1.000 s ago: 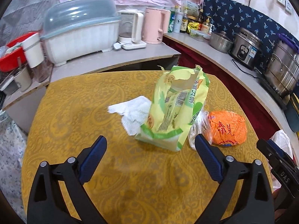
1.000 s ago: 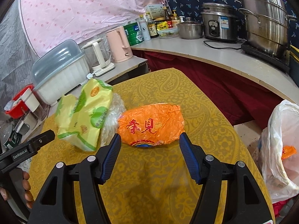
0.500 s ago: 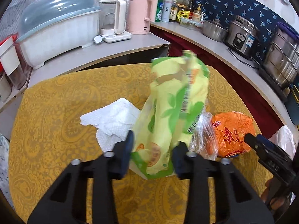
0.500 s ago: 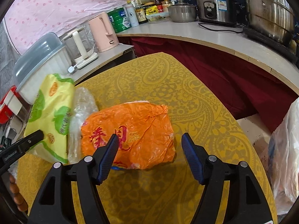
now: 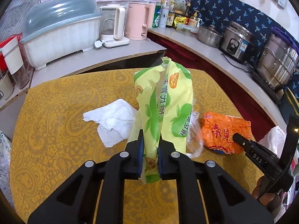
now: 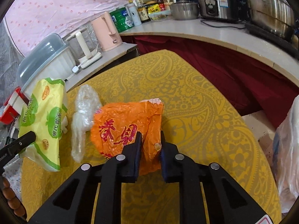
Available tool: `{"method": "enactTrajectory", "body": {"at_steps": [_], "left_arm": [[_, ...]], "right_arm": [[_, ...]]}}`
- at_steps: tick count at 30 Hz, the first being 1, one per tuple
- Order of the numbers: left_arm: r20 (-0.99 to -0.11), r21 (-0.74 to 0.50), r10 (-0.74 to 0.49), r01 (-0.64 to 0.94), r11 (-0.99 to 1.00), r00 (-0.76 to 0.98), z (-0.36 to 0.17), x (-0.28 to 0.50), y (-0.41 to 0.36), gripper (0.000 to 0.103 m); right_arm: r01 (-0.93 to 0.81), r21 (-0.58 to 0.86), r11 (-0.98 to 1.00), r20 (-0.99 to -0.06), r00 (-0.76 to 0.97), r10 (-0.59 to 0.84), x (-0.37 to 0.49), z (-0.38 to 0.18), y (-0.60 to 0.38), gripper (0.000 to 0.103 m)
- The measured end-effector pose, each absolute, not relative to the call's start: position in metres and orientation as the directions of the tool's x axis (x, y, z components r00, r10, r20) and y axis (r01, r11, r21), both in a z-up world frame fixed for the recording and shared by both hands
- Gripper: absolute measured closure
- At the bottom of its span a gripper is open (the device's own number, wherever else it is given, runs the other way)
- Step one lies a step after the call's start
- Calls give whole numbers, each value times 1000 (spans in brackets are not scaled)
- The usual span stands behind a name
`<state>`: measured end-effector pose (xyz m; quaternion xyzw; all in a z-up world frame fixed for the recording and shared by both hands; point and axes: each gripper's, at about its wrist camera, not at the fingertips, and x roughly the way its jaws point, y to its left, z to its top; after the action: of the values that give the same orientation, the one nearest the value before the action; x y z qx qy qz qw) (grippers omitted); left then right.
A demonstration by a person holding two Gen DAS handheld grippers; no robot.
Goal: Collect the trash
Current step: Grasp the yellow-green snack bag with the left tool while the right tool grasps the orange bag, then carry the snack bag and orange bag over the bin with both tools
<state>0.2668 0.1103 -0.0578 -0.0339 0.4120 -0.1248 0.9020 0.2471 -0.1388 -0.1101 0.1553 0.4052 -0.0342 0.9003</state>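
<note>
Hand-held grippers pinch crumpled wrappers: left [image 5: 151, 147] yellow-green [image 5: 164, 108] (torn top), right [image 6: 149, 145] orange [image 6: 127, 127].

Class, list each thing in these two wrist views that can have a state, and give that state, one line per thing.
left gripper: shut on the green-yellow bag.
right gripper: shut on the orange bag.
green-yellow bag: torn open at the top, held upright.
orange bag: crumpled, pinched at its near edge.
clear plastic wrap: crumpled, loose on the table.
paper towel: crumpled, lying flat, ungripped.
dish rack lid: closed.
</note>
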Motion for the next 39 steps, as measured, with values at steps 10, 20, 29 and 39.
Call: {"method": "enactTrajectory", "body": {"at_steps": [10,20,29,39], "left_arm": [[-686,-165,-299,259,952,663,-14,217,85,92],[-644,-164,-393,383,909,657,20,164,22,92],[-629,-151,-468,492,857,621,33,127,-38,92],[-639,-121,-517,589,799,569,31,101,-104,92]], "right_arm": [[191,265,945,-666,745,36,191,-53,-156,88],[250,280,927,-597,802,-36,121,-10,-202,88],[335,288,897,-565,816,-123,64,7,-252,88],[428,306,850,-554,807,-207,17,9,-309,88]]}}
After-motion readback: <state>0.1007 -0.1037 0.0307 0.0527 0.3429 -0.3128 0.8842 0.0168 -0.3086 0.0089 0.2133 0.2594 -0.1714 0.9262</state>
